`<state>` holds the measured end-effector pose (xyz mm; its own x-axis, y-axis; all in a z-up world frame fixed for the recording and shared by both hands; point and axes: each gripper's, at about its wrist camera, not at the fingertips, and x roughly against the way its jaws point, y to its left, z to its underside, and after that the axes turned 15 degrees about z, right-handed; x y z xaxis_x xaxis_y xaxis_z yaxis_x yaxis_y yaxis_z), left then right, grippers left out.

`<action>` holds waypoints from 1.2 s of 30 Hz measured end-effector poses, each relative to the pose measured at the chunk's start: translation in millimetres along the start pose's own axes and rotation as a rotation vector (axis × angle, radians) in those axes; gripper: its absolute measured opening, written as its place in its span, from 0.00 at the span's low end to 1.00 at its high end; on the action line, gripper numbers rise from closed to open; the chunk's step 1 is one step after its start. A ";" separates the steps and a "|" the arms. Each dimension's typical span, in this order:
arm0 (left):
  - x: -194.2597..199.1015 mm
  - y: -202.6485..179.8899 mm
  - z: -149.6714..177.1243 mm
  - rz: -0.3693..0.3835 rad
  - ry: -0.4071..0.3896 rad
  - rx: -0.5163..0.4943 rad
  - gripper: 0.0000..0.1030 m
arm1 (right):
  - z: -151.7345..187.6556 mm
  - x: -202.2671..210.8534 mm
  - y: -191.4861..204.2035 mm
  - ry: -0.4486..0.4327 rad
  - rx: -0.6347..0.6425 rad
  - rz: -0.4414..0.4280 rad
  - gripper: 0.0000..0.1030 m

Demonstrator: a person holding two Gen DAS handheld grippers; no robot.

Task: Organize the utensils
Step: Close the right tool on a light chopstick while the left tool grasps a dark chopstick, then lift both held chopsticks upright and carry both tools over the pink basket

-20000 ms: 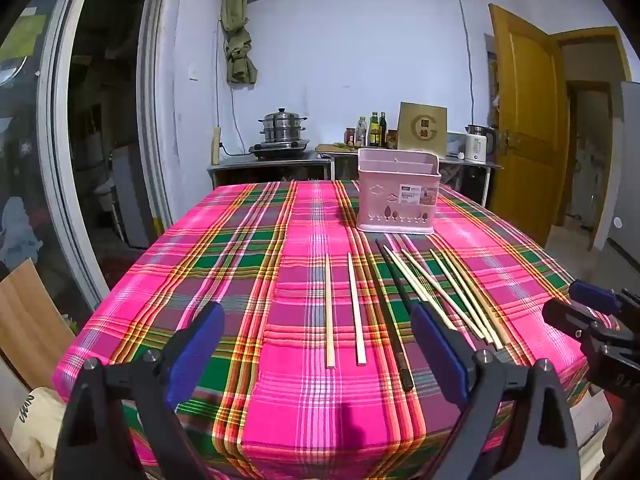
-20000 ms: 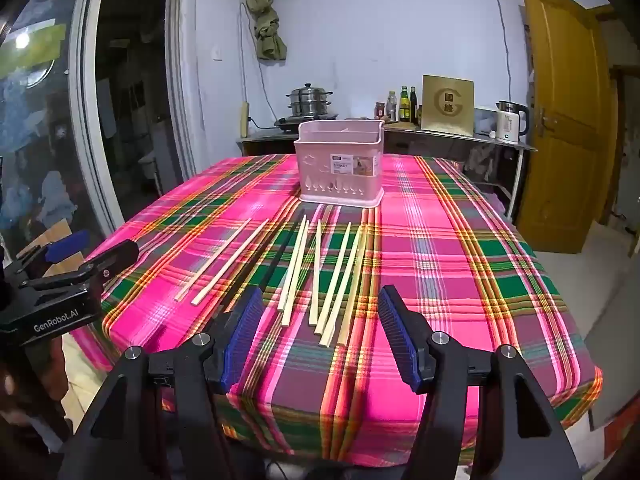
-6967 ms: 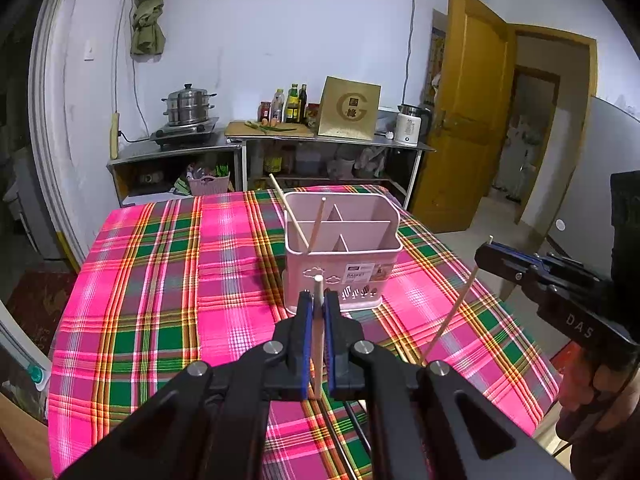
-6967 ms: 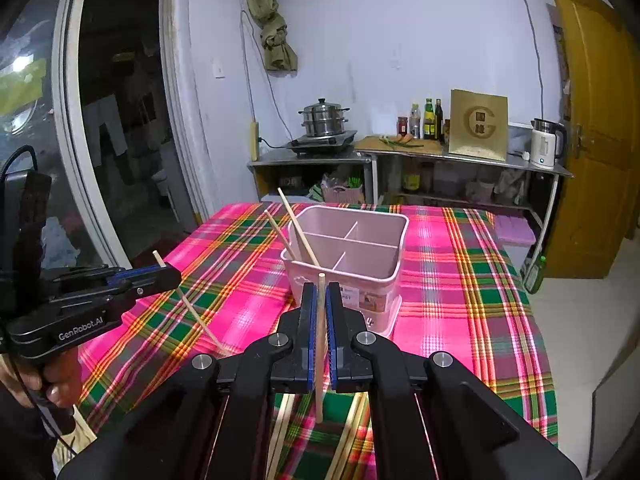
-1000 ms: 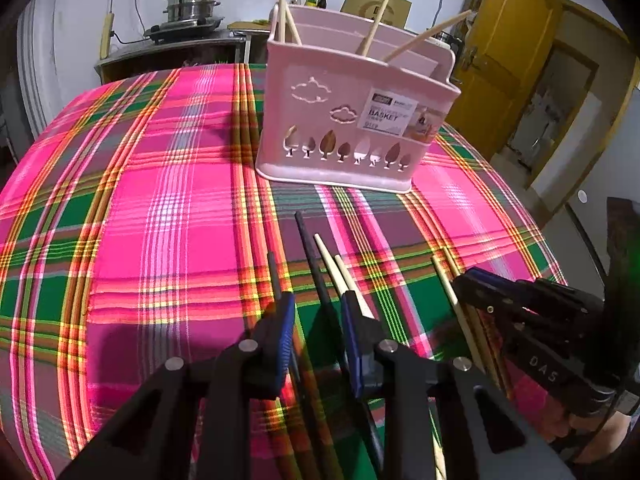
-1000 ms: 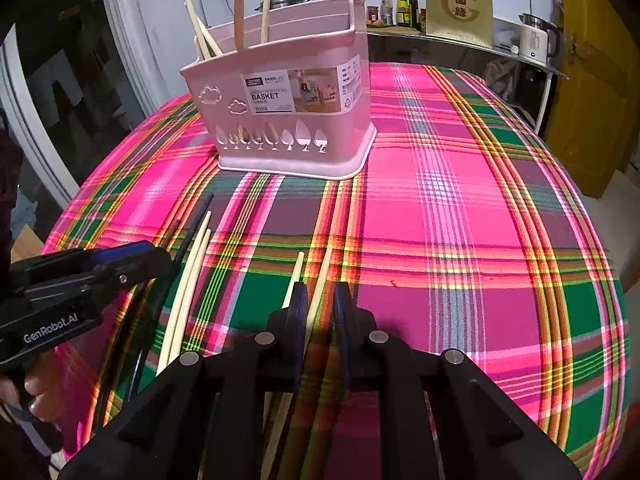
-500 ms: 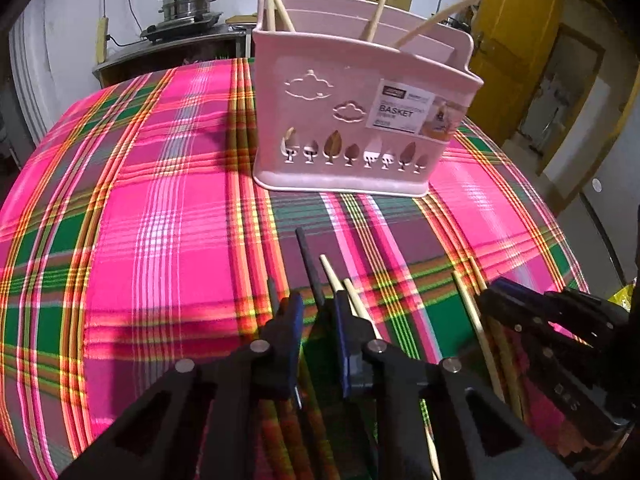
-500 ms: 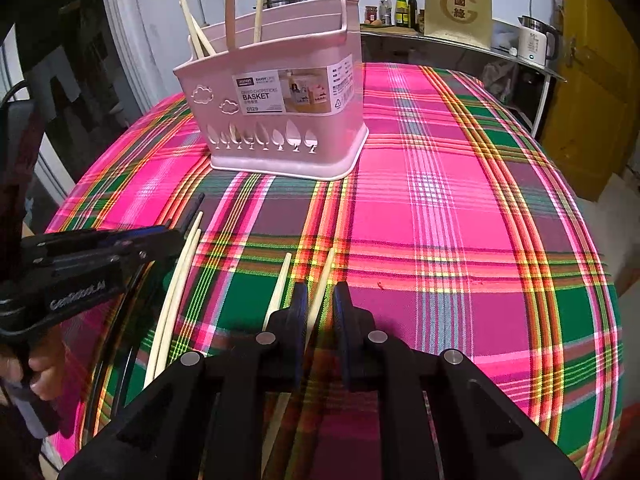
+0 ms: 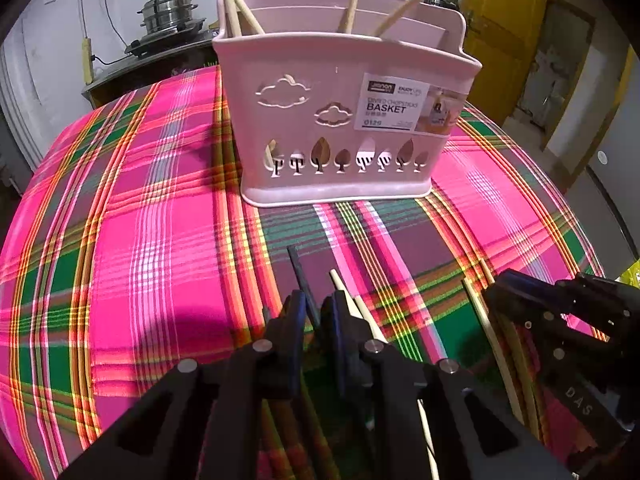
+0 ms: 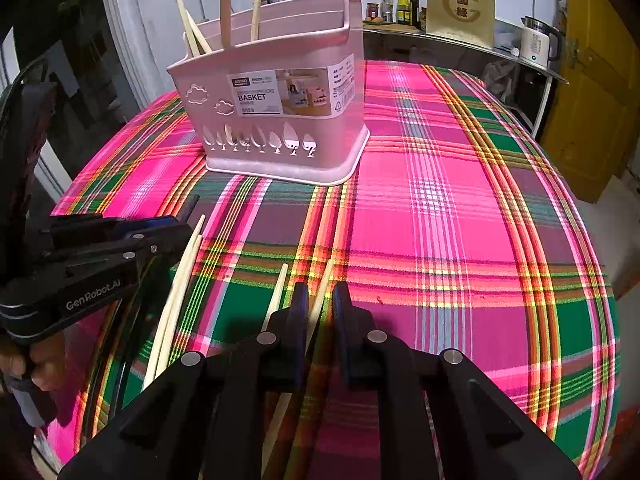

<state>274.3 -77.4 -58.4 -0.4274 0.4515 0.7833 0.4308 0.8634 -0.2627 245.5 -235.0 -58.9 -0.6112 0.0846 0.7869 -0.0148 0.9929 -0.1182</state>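
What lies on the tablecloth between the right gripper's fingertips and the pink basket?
Right wrist view: only bare plaid tablecloth separates the right gripper from the pink basket.

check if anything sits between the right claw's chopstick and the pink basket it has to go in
Nothing visible does. The right claw straddles a pale wooden chopstick lying on the plaid tablecloth. Only bare cloth lies between it and the pink plastic basket. The other pale chopsticks lie off to the left.

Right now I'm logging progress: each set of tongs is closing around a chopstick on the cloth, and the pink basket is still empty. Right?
Not quite: the basket is not empty. The left wrist view shows several chopsticks already standing in it. The rest holds: both the left tongs and right tongs straddle chopsticks on the cloth.
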 end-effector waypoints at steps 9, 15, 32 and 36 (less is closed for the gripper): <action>9.4 -1.3 -1.7 0.028 -0.018 0.013 0.07 | -2.0 2.4 -5.5 -0.001 -0.028 -0.025 0.06; 44.2 -13.6 -7.9 0.076 -0.091 -0.001 0.06 | -8.4 20.0 -7.7 -0.045 -0.044 -0.051 0.06; 152.8 -35.1 -27.3 0.130 -0.314 -0.066 0.05 | -34.3 116.6 -30.0 -0.286 -0.090 -0.071 0.05; 166.7 -38.2 -26.1 0.130 -0.339 -0.077 0.05 | -33.6 129.7 -30.3 -0.316 -0.093 -0.070 0.05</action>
<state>207.3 -41.0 96.9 -0.5986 0.6163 0.5117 0.5516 0.7804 -0.2947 193.2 -251.3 67.1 -0.8265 0.0004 0.5629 -0.0017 1.0000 -0.0032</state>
